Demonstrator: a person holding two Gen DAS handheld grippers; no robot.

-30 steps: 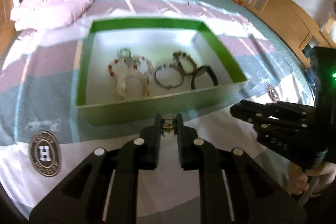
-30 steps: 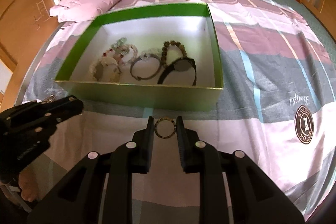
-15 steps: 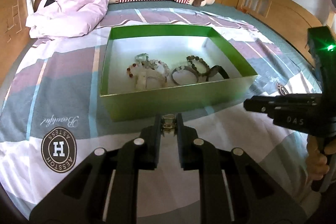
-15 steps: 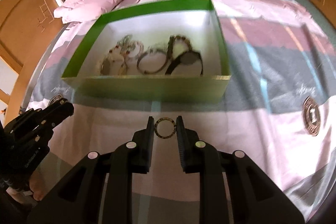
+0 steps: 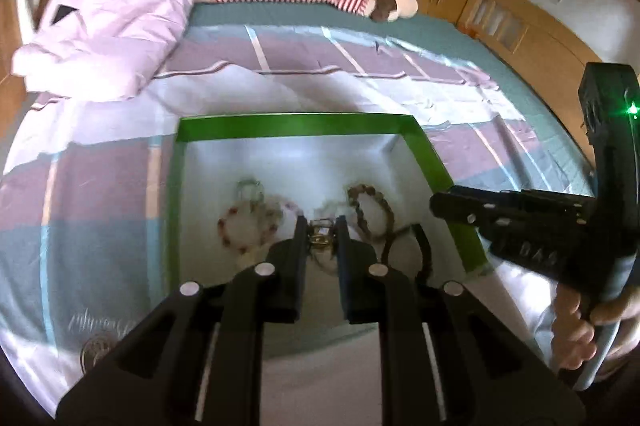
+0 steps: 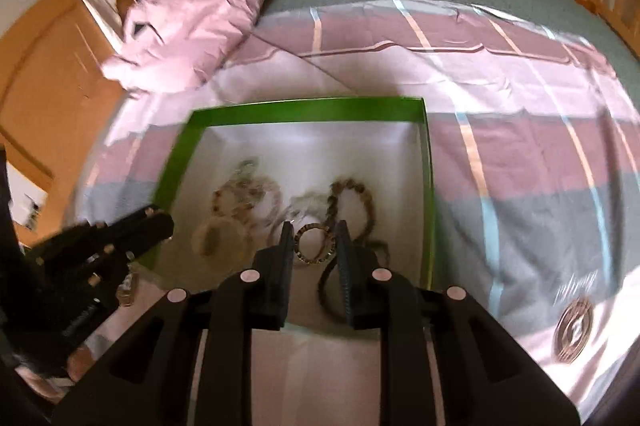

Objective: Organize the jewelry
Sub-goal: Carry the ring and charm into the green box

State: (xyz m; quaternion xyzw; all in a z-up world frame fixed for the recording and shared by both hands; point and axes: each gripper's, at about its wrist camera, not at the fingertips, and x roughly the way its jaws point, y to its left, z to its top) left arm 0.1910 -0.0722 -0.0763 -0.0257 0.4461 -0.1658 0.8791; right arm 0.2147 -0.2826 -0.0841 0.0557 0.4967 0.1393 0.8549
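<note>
Two grippers hang over the green box (image 5: 436,162) that sits on the bed (image 6: 520,154). The left gripper (image 5: 322,232) is clenched on a small gold-coloured trinket (image 5: 319,231), held above the box's near middle. The right gripper (image 6: 314,240) grasps a thin ring-shaped bangle (image 6: 315,242) between its pads, also above the box's near part. Inside the box, on its white floor, lie several bracelets (image 6: 240,202), among them a brown beaded one (image 5: 370,206). A pink quilt (image 5: 116,22) is bunched beyond the box's far left corner.
</note>
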